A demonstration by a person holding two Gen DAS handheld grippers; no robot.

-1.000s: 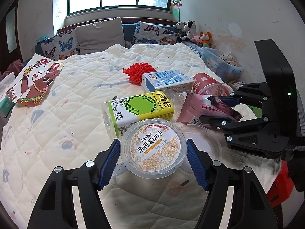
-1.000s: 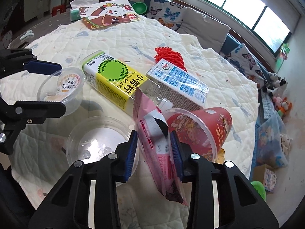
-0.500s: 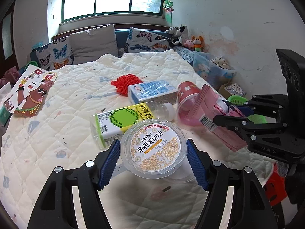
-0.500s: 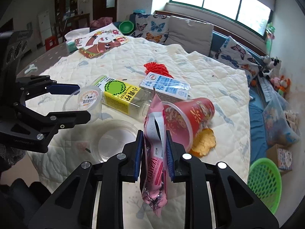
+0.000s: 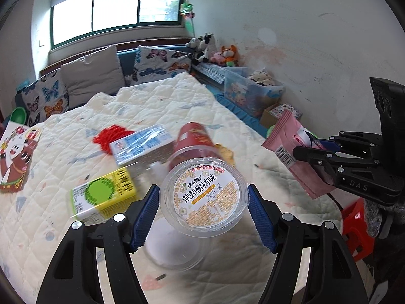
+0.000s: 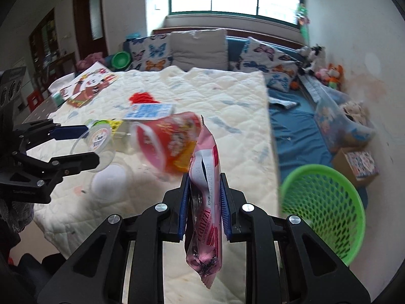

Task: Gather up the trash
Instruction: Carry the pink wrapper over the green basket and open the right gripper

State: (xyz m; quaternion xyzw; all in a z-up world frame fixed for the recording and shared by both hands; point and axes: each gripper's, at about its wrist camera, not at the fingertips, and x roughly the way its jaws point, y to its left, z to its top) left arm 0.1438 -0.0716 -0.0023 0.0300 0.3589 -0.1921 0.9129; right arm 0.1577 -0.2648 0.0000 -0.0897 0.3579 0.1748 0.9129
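Observation:
My left gripper (image 5: 203,215) is shut on a clear plastic cup with an orange-and-white label (image 5: 205,197) and holds it above the quilted table (image 5: 76,240). My right gripper (image 6: 204,204) is shut on a pink snack wrapper (image 6: 206,197) held off the table's right edge; the wrapper also shows in the left wrist view (image 5: 293,152). A green mesh basket (image 6: 326,202) stands on the floor to the right. On the table lie a red cup (image 6: 167,139), a blue-white carton (image 5: 141,147), a yellow-green carton (image 5: 103,197), a clear lid (image 6: 108,179) and a red net (image 5: 111,136).
A picture card (image 5: 15,159) lies at the table's far left. Butterfly pillows (image 6: 157,53) and a sofa stand behind it. A clear storage box (image 5: 250,93), a small cardboard box (image 6: 357,162) and soft toys (image 5: 217,53) sit along the right wall. A red stool (image 5: 357,225) stands below.
Both grippers have risen and swung right, away from the table. The pink wrapper now hangs past the table edge near the green basket. The cup has lifted higher.

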